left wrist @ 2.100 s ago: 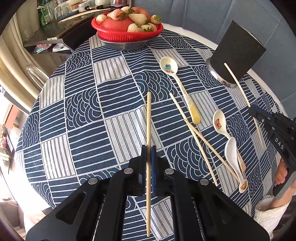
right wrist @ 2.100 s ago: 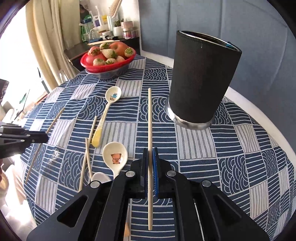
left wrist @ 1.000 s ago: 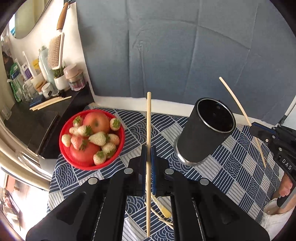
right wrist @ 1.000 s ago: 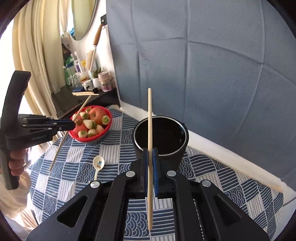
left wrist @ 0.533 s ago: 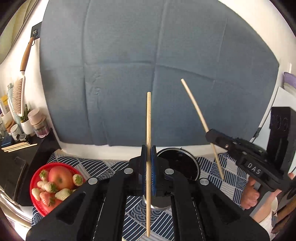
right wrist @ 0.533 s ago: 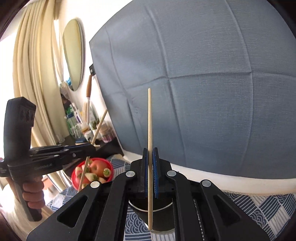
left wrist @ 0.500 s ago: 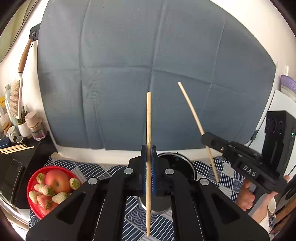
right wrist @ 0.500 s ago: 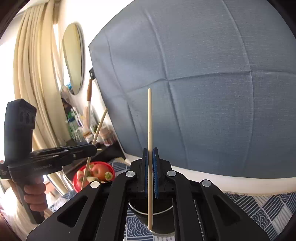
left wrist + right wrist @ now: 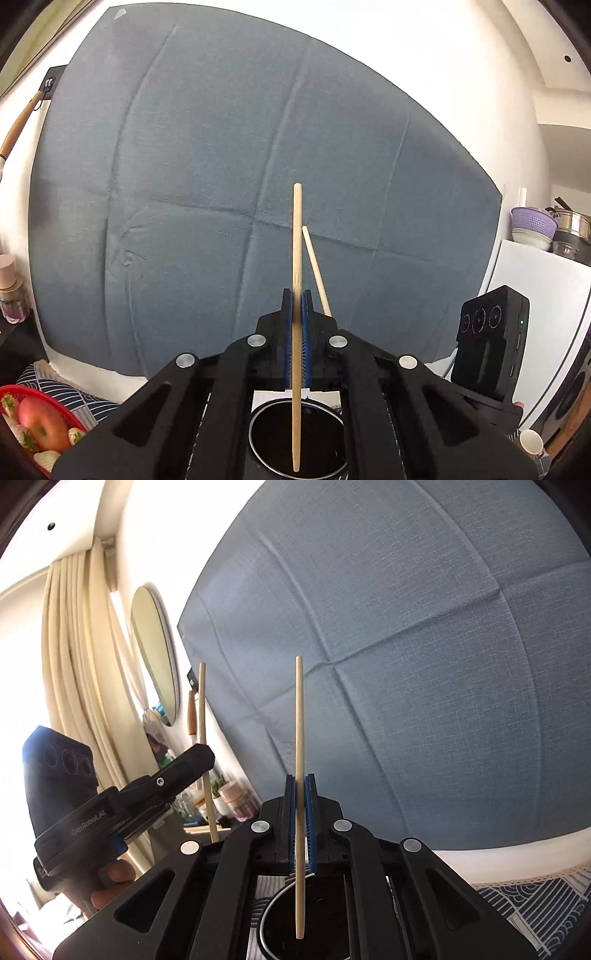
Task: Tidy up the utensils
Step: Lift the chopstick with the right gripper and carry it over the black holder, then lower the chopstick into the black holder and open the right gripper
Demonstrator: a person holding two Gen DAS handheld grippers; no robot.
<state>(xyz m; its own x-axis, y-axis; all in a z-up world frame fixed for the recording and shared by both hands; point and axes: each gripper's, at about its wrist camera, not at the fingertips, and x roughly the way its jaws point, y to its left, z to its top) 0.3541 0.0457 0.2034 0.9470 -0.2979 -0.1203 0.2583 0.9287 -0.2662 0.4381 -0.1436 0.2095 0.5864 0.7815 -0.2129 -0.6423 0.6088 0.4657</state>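
My left gripper (image 9: 296, 306) is shut on a pale wooden chopstick (image 9: 296, 258) that stands upright, its lower tip over the open mouth of the black cup (image 9: 273, 439). My right gripper (image 9: 300, 786) is likewise shut on a second upright chopstick (image 9: 299, 738), whose lower end hangs over the same cup (image 9: 280, 926). In the right wrist view the left gripper (image 9: 201, 755) shows at the left with its chopstick (image 9: 204, 716). In the left wrist view the right one's chopstick (image 9: 314, 266) leans just behind my fingers, with its black body (image 9: 487, 347) at the right.
A red basket of fruit (image 9: 33, 432) sits at the lower left on the blue patterned tablecloth (image 9: 535, 893). A grey-blue cloth backdrop (image 9: 221, 184) covers the wall behind. A side shelf with jars (image 9: 236, 801), curtains and a mirror stand at the left.
Both views have tipped up toward the backdrop. The cup has dropped to the bottom edge under both grippers, and the two chopsticks have drawn closer together above it.
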